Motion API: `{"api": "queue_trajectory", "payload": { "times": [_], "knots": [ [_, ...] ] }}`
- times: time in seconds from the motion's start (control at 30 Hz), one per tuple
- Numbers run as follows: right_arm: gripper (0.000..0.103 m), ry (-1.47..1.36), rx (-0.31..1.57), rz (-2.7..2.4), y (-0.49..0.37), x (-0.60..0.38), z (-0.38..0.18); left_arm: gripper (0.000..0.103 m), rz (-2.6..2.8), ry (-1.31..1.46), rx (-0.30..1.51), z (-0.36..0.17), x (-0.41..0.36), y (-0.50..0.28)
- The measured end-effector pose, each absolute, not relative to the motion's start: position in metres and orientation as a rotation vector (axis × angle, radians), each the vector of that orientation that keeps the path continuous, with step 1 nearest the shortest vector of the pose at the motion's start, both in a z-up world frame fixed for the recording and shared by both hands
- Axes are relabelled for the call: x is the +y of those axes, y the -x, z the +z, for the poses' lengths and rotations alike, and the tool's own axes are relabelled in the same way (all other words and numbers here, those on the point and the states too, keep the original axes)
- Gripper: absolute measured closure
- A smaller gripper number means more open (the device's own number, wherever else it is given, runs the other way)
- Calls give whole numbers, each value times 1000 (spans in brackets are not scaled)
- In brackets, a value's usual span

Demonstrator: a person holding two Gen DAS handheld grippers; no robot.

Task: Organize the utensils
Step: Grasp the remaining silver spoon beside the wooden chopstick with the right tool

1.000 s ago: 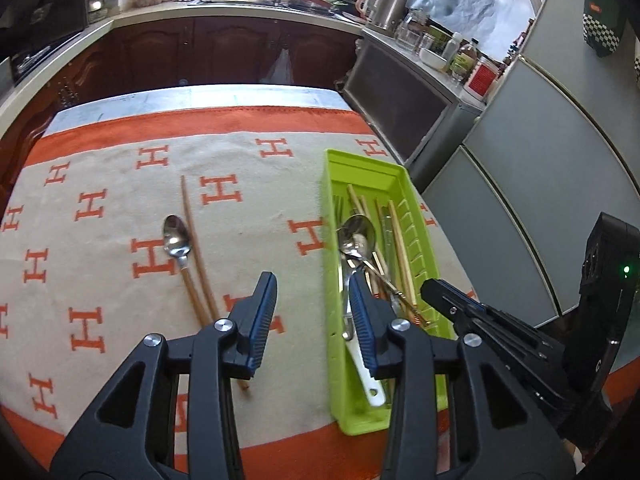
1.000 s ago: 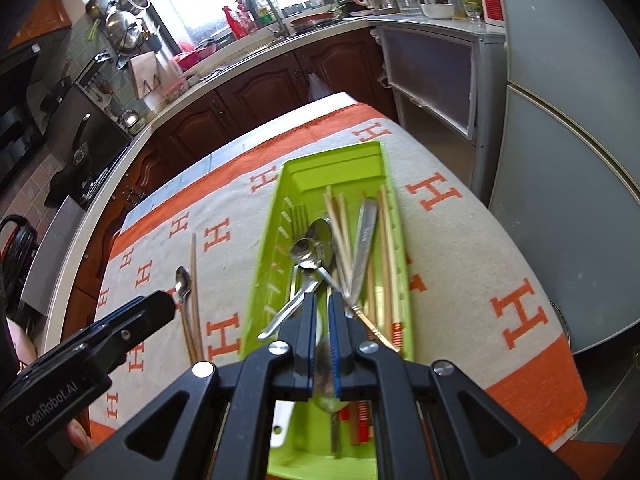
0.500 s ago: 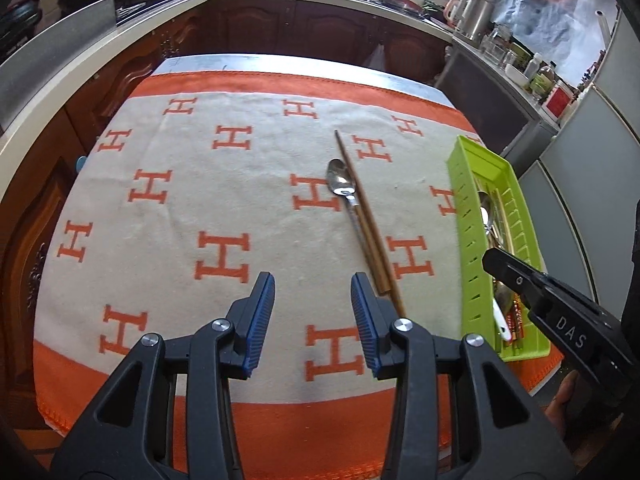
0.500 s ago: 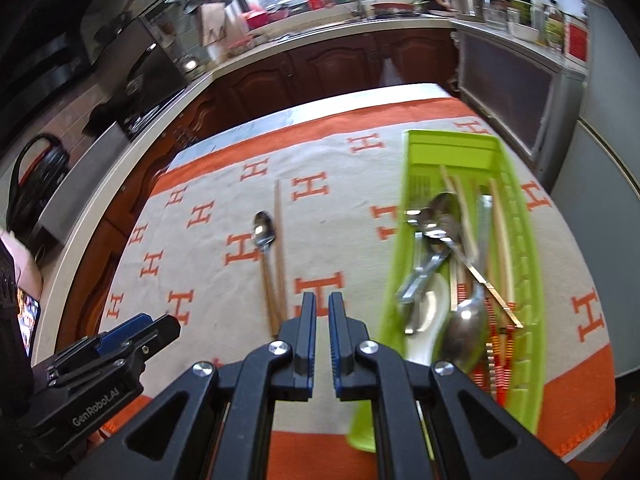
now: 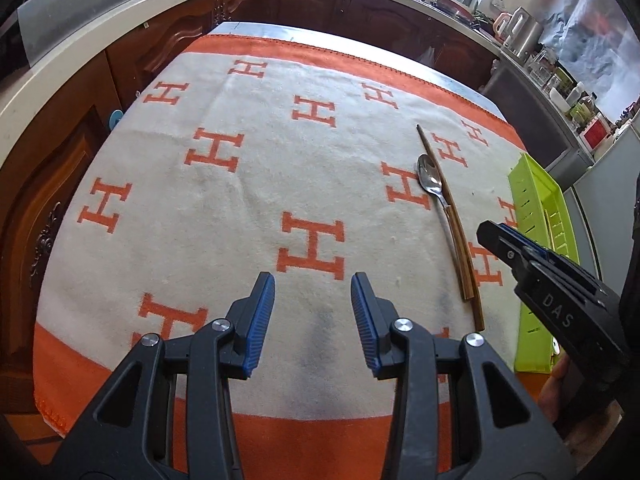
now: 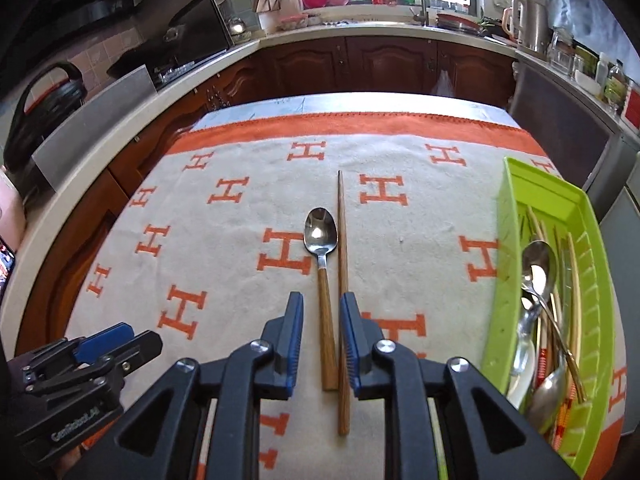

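Right wrist view: kitchen island under orange H-patterned blanket (image 6: 240, 240), right tool (image 6: 320, 334) opening, empty.

In the right wrist view, the green tray (image 6: 505, 240) is cut off at the right and near edges, and the utensils piled in it (image 6: 538, 320) overlap too far to count. In the left wrist view, the right gripper (image 5: 490, 236) hides the tray's near portion and contents.
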State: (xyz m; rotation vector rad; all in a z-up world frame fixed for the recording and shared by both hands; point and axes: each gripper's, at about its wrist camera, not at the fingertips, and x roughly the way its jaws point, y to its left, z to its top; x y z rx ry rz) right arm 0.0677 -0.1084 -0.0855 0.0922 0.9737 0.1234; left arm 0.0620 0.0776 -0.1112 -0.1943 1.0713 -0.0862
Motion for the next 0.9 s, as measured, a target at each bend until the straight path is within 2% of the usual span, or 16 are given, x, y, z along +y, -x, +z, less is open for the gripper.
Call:
{"api": "queue_trajectory", "payload": {
  "times": [0.43, 0.73, 0.9],
  "knots": [
    [84, -101, 1063, 139, -98, -97, -115, 67, -112, 237, 1113, -131, 81, -84],
    [84, -51, 1032, 112, -116, -88, -116, 67, -125, 260, 1098, -135, 84, -92],
    [97, 15, 1005, 76, -113, -84, -117, 67, -133, 264, 1094, -135, 85, -93]
  ]
}}
